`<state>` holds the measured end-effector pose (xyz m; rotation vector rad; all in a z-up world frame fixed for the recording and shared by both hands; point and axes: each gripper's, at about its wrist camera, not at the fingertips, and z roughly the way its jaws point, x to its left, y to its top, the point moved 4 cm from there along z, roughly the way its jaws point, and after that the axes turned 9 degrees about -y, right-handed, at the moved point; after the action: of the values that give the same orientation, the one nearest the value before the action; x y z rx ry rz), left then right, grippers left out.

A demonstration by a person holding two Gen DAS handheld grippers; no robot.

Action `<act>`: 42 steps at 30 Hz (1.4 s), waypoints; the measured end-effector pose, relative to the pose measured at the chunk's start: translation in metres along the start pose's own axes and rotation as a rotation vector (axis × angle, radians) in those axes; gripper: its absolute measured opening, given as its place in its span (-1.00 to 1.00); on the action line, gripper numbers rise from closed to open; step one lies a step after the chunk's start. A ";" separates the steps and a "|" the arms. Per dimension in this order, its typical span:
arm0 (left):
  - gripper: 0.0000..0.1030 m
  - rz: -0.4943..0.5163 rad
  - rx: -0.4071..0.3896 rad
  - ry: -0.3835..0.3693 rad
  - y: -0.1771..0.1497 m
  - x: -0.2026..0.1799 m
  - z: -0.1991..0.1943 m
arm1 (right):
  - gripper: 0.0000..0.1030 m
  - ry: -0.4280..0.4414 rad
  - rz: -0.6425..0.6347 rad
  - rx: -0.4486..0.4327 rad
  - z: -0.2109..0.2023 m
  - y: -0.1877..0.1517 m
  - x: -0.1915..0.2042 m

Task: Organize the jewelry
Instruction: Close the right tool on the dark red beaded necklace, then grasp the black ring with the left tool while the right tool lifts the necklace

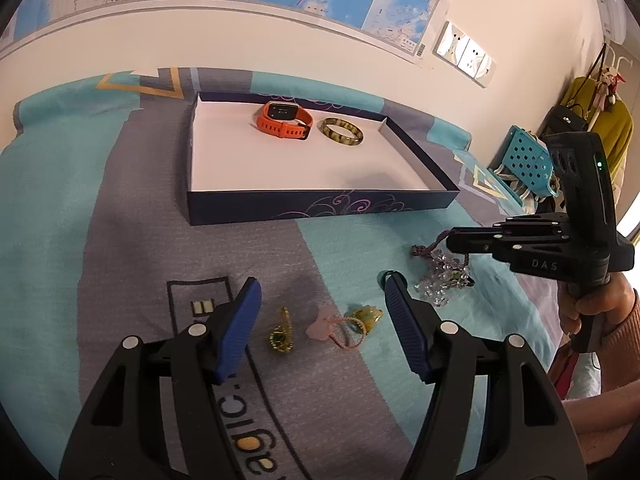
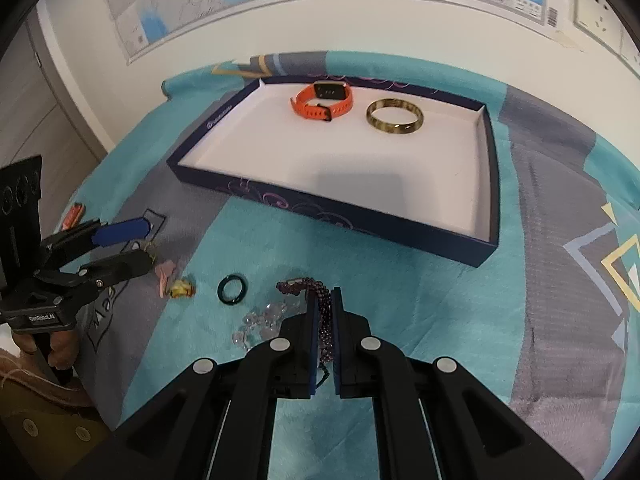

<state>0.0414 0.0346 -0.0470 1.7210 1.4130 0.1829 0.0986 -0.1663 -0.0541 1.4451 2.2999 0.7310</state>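
Purple beads of the bracelet (image 2: 320, 320) are pinched in the clenched right gripper (image 2: 324, 300); limp and light, the strand will likely dangle, so a mid-strand hold suits. The left gripper (image 1: 322, 308) hangs released.

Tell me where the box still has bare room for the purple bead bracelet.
The box floor is bare across its near half and left side. Only the far edge is taken, by the orange watch and the bangle. The blanket by the clear beads is crowded.
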 end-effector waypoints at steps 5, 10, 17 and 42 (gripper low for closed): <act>0.24 -0.013 0.008 -0.001 0.000 0.009 -0.006 | -0.92 0.018 0.025 -0.041 -0.008 0.001 -0.006; 0.24 -0.009 0.011 0.028 0.004 0.014 -0.012 | -0.92 0.046 0.042 -0.088 -0.016 0.004 -0.011; 0.24 0.071 0.034 0.028 0.000 0.005 -0.021 | -0.92 0.072 0.056 -0.159 -0.031 0.007 -0.018; -0.13 0.046 0.144 0.086 -0.008 0.009 0.001 | -0.91 0.166 0.063 -0.220 -0.031 0.009 -0.023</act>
<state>0.0390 0.0416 -0.0568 1.8844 1.4802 0.1860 0.0984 -0.1914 -0.0233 1.4072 2.2157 1.1226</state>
